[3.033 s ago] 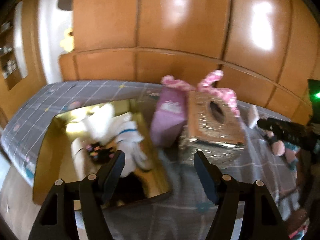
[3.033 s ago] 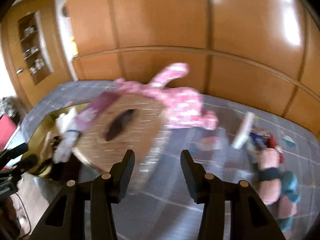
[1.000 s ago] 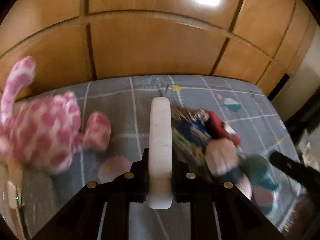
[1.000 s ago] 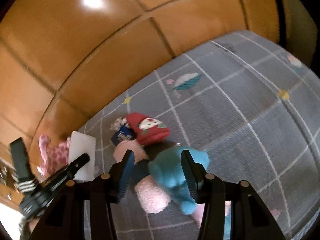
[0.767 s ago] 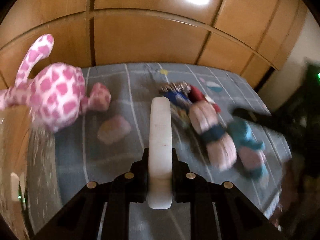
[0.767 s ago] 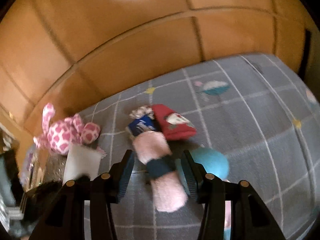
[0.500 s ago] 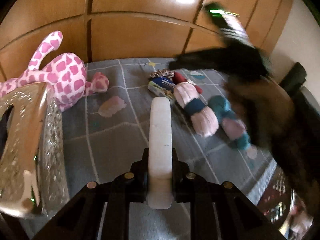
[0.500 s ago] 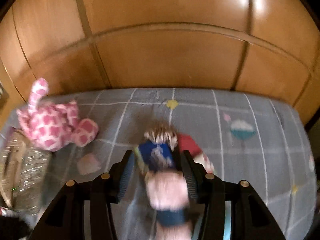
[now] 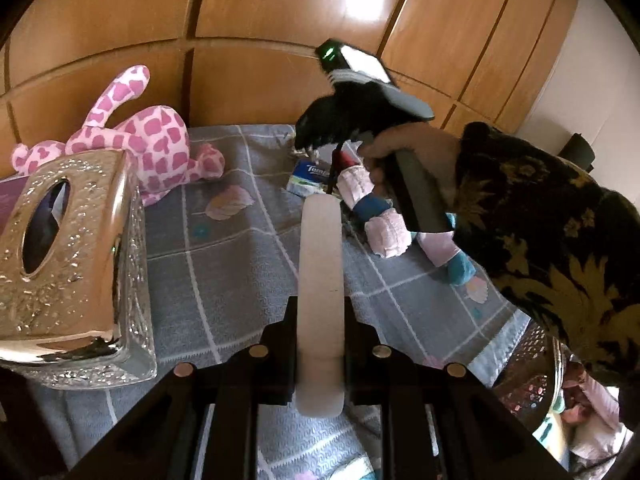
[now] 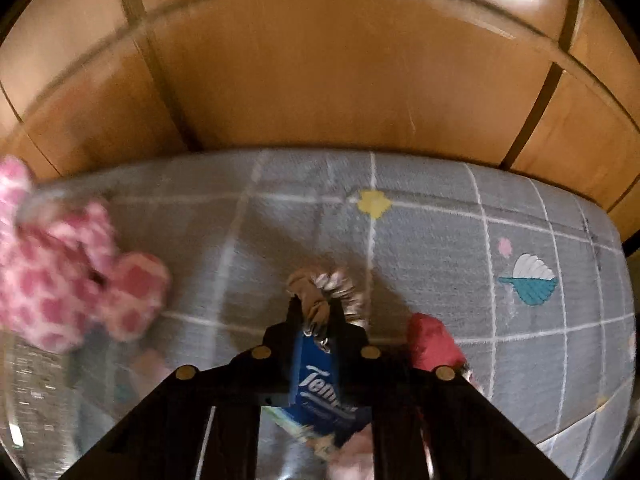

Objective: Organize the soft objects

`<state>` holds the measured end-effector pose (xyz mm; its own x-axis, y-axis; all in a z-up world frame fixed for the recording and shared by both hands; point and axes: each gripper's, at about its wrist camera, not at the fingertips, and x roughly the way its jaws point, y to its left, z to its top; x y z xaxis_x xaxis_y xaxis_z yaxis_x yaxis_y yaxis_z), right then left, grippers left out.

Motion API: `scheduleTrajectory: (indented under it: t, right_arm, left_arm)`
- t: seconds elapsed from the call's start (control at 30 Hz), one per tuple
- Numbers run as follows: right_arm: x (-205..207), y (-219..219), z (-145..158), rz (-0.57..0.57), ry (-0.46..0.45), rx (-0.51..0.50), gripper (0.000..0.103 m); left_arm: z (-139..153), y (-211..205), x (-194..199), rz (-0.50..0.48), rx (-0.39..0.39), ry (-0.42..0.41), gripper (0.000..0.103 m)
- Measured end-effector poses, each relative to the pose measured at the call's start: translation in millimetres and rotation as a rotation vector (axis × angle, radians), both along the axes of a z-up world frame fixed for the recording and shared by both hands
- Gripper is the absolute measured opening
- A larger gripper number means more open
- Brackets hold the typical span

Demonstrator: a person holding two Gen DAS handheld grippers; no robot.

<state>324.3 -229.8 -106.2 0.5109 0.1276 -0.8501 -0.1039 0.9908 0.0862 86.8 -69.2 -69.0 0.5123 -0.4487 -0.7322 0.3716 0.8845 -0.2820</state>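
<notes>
While left hand-held gripper (image 9: 320, 312) clamps white pad (image 9: 321, 264), right hand-held gripper (image 10: 316, 320) just closed on brown bundle (image 10: 320, 300)

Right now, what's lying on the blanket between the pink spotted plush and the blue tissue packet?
Left wrist view: only bare grey blanket with a printed pink leaf lies between pink spotted plush and blue tissue packet.

Tissue box (image 9: 76, 256) sat left on bed cover (image 9: 224, 280), plush giraffe (image 9: 160, 144) behind it by wardrobe (image 9: 280, 8); tissue pack (image 9: 308, 174) & socks (image 9: 380, 216) to my right.
</notes>
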Motion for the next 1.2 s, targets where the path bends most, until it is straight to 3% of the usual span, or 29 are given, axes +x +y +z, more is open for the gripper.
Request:
scheduleTrajectory:
  t: [0.13, 0.27, 0.4, 0.6, 0.73, 0.87, 1.0, 1.07, 1.2]
  right_arm:
    - [-23.6, -2.4, 26.8, 0.036, -0.04, 0.116, 0.01]
    - [-50.8, 5.7, 29.8, 0.078, -0.027, 0.186, 0.01]
    - [-80.2, 12.9, 17.4, 0.1, 0.023, 0.214, 0.01]
    - [-118.6, 8.6, -21.6, 0.086, 0.107, 0.166, 0.01]
    - [-126.1, -5.5, -42.5, 0.027, 0.132, 0.171, 0.01]
    - [-121.4, -8.6, -42.6, 0.026, 0.127, 0.208, 0.011]
    - [-116.9, -10.6, -41.6, 0.036, 0.141, 0.276, 0.025]
    - [-115.2, -8.2, -36.0, 0.018, 0.102, 0.222, 0.04]
    - [-120.8, -7.4, -23.6, 0.03, 0.036, 0.23, 0.043]
  left_arm:
    - [3.8, 2.3, -3.3, 0.003, -0.006, -0.012, 0.018]
    - [6.4, 6.1, -9.2, 0.005, 0.0, -0.025, 0.017]
    - [7.0, 12.9, -16.1, 0.019, 0.008, -0.03, 0.018]
    - [8.4, 28.0, -19.9, 0.056, 0.025, -0.048, 0.017]
    - [7.6, 40.7, -15.3, 0.095, 0.008, -0.027, 0.018]
    - [11.1, 48.8, -10.1, 0.13, -0.005, -0.023, 0.018]
    - [16.1, 53.4, -10.5, 0.151, -0.012, -0.03, 0.017]
    - [18.5, 55.2, -11.8, 0.154, -0.013, -0.035, 0.018]
    - [21.5, 56.0, -16.4, 0.157, -0.01, -0.045, 0.018]
